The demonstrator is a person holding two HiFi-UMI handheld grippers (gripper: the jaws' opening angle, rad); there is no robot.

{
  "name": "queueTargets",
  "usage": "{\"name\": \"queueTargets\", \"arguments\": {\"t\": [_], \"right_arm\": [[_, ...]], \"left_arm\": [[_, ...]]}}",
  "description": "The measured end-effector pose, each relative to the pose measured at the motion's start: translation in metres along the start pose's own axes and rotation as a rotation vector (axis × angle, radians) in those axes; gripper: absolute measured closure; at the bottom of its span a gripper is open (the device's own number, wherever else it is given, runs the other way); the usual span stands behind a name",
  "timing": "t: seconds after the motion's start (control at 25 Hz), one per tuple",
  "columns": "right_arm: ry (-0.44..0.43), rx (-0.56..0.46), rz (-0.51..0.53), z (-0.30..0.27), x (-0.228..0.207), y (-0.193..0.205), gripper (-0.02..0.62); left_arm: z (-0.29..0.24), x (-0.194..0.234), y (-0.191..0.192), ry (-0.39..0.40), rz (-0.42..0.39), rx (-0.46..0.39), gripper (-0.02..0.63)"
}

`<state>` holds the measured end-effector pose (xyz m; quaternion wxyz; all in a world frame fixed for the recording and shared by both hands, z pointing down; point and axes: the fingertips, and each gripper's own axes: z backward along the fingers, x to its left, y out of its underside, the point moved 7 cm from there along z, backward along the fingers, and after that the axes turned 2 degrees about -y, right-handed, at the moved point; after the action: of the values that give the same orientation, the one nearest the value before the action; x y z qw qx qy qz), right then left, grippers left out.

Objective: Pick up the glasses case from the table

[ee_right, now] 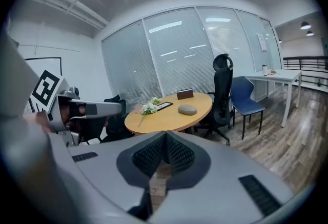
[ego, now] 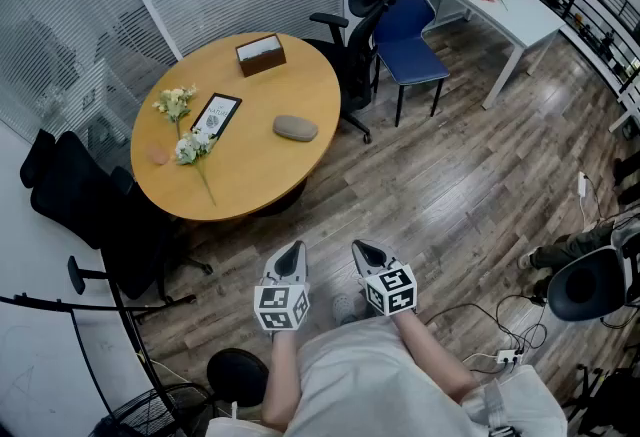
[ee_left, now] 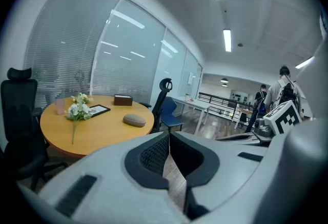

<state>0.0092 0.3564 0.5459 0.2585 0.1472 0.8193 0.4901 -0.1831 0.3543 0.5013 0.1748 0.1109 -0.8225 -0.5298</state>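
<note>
The glasses case [ego: 295, 129] is a grey-brown oval pod lying near the right edge of the round wooden table [ego: 250, 175]. It also shows as the glasses case [ee_left: 134, 120] in the left gripper view and as the glasses case [ee_right: 187, 110] in the right gripper view. My left gripper [ego: 292, 252] and right gripper [ego: 362, 249] hang side by side over the wood floor, well short of the table. Both are shut with nothing between the jaws.
On the table lie a flower bunch [ego: 190, 147], a second flower bunch [ego: 175, 102], a framed card [ego: 216, 114], a brown box [ego: 261, 54] and a pink cup [ego: 159, 155]. Black office chairs [ego: 360, 25] stand around it, a blue chair [ego: 408, 37] and white desk [ego: 500, 0] beyond. Cables [ego: 500, 345] trail at right.
</note>
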Motion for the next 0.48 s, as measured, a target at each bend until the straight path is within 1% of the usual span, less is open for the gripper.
{"name": "queueTargets", "arguments": {"t": [0.24,0.4,0.48], "right_arm": [[-0.002,0.005,0.019,-0.008,0.006,-0.006,0.597],[-0.029,-0.007,-0.007,-0.009,0.009,-0.005,0.594],[-0.037,-0.007,-0.011,-0.01,0.011,-0.005,0.577]], "left_arm": [[-0.001,0.007,-0.004,0.005,0.009,-0.008,0.595],[0.0,0.01,-0.002,0.006,0.011,-0.014,0.595],[0.0,0.013,-0.003,0.007,0.013,-0.016,0.594]]}}
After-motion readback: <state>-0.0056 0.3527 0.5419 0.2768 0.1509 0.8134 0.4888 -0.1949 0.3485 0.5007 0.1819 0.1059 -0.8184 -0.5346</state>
